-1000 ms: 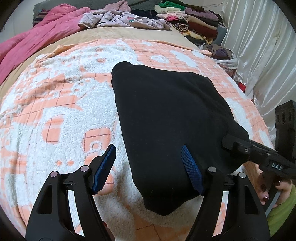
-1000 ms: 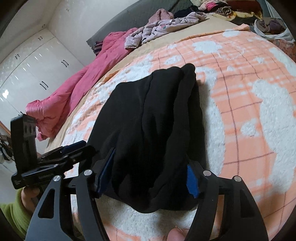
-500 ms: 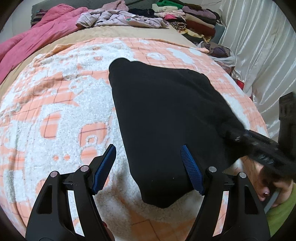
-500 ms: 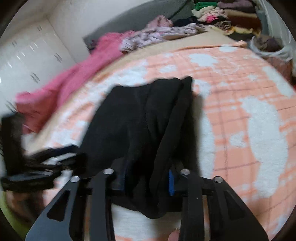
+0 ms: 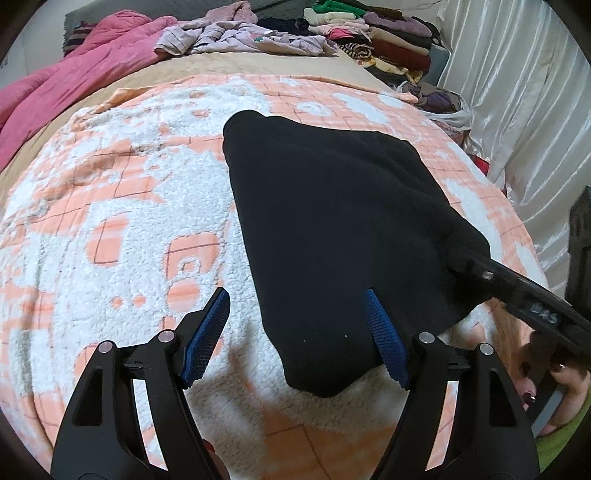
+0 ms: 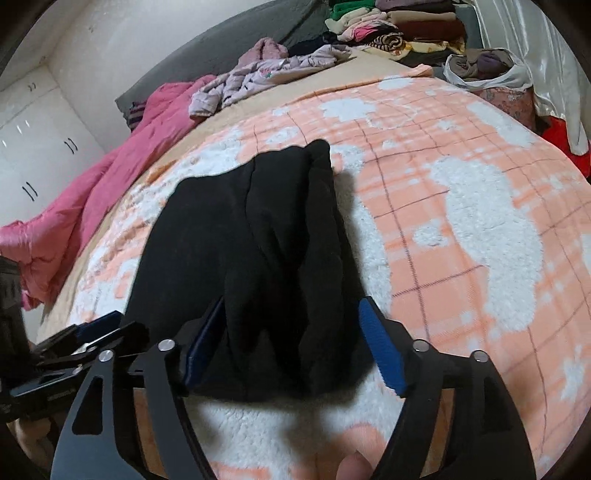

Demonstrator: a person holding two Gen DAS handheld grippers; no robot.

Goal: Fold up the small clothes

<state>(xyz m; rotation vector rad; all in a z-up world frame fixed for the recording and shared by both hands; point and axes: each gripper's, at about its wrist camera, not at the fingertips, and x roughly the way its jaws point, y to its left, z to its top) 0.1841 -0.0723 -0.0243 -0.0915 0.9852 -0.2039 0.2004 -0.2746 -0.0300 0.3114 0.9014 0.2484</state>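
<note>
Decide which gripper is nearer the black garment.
Right. The right gripper straddles the near edge of the black garment, cloth between its open fingers; the left gripper is open over the garment's left edge, touching nothing.

Both grippers, left (image 5: 295, 332) & right (image 6: 291, 343), black frames w/ silver screws, ribbed blue pads (image 5: 386, 338); hand (image 5: 543, 384) w/ dark-red nails, lime-green sleeve (image 5: 565, 439).

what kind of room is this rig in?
Most likely a home bedroom: the black garment lies on a bed's peach-and-white blanket, a pink quilt bunched behind, and folded clothes stacked near white wardrobe doors.
</note>
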